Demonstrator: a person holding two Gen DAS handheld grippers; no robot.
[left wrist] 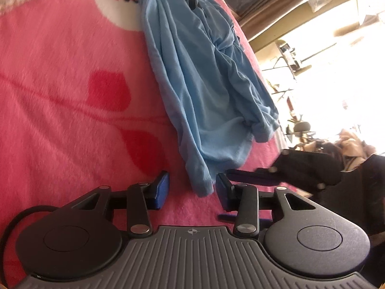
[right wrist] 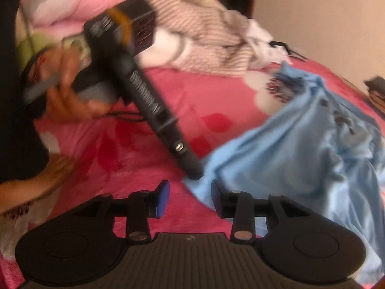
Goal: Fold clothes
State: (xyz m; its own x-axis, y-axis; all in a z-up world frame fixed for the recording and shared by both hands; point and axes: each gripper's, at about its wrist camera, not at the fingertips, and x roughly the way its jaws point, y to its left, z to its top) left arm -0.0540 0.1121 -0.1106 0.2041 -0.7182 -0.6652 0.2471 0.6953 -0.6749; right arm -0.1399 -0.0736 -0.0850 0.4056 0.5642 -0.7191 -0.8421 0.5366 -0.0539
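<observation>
While both claws sit low over the bed, the crumpled light-blue soft-knit garment (left wrist: 204,77) lies bunched in a long heap on the pink fleece blanket with red petal shapes (left wrist: 60,96), running from the far white patch of the blanket down toward the left claw (left wrist: 192,190)

Left claw: jaws apart, blue pads (left wrist: 161,187) clear on both sides. Narrow near end of the garment reaches down into the gap between the fingertips, pads not pressing it, so not gripping. Blanket shows on either side of that tip

Right claw (right wrist: 189,198): jaws apart too, nothing clamped. Near edge of the blue garment lies just ahead of and under its right finger; whether that finger touches the fabric I cannot tell, the right view is motion-blurred

In the left view the right claw comes in from the right edge as a dark blurred body, its fingers just beside the left claw's right finger. In the right view the left claw shows as a long black bar slanting down to the garment's edge, held by a person's hand (right wrist: 69,91) at upper left

Further back on the bed: striped beige-and-white cloth pile (right wrist: 204,38), well apart from the blue garment. Garment is unfolded, heavily creased, dark marks near its far end
</observation>
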